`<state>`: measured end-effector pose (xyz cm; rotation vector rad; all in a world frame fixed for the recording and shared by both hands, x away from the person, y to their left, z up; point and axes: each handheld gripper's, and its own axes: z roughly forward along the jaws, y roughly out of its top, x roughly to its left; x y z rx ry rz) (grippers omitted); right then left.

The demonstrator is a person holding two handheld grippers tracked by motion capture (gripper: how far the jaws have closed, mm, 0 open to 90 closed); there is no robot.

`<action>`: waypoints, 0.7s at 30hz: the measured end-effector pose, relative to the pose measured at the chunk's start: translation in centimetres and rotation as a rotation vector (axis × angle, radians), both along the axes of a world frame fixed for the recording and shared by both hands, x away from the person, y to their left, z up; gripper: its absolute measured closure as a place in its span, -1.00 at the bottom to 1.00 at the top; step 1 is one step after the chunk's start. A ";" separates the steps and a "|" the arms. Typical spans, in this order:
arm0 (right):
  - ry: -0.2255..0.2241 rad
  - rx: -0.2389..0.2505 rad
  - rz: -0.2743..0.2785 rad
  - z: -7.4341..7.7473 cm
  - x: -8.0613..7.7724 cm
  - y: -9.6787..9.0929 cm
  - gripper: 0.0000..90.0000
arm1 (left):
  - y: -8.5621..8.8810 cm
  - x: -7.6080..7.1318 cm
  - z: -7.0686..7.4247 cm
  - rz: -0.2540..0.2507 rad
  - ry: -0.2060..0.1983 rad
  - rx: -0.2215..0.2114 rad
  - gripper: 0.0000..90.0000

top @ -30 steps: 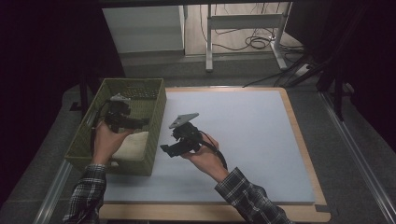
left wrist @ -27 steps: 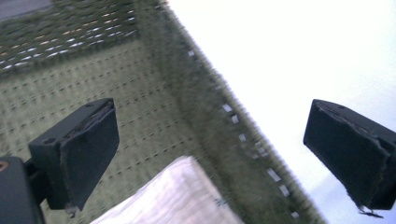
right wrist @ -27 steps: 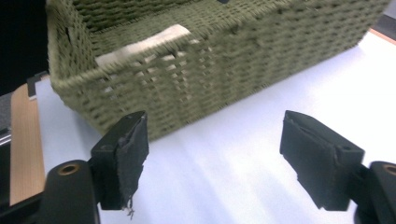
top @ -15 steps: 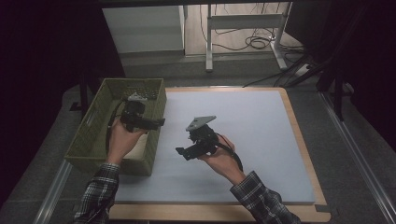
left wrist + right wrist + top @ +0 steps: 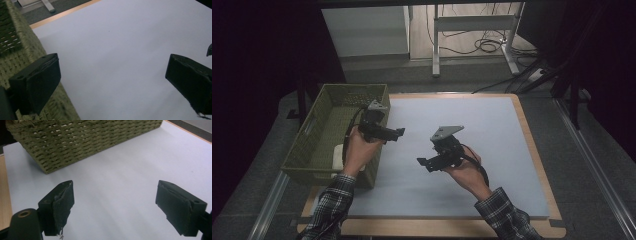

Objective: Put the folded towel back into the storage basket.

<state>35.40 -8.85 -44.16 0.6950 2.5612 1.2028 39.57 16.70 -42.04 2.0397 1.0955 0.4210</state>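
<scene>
Since a second ago both hands have slid to 3 o'clock across the counter point(image 5: 492, 130): the left claw point(image 5: 399, 132) was over the basket point(image 5: 319, 120) and now pokes past its right wall above the pale mat, and the right claw point(image 5: 422, 161) has drawn away from the basket toward the mat's middle. The right claw's jaws have just been opening, with nothing between them.

The high view alone shows a pale lump point(image 5: 337, 152) in the basket's near end, just at 9 o'clock of the left hand point(image 5: 359, 152); I cannot tell what it is. The left gripper view shows the left claw point(image 5: 112, 82) spread wide over bare mat, the woven wall point(image 5: 22, 50) at its 9 o'clock. The right gripper view shows the right claw point(image 5: 115, 205) wide open and empty, with the basket's side point(image 5: 87, 142) at 12 o'clock, well apart.

Neither claw touches the basket; the two claws point at each other.
</scene>
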 end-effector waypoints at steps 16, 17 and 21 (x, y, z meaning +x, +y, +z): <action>0.005 -0.007 -0.059 -0.5 -0.1 -4.5 -0.67 | -4.0 -0.4 -1.0 -0.065 -0.020 0.000 -0.99; 0.003 -0.008 -0.062 -0.6 -0.1 -4.8 -0.67 | -4.2 -0.4 -1.0 -0.068 -0.019 0.001 -0.99; 0.003 -0.026 -0.076 -0.8 -0.2 -5.8 -0.70 | -5.0 -0.6 -1.3 -0.080 -0.021 0.001 -0.99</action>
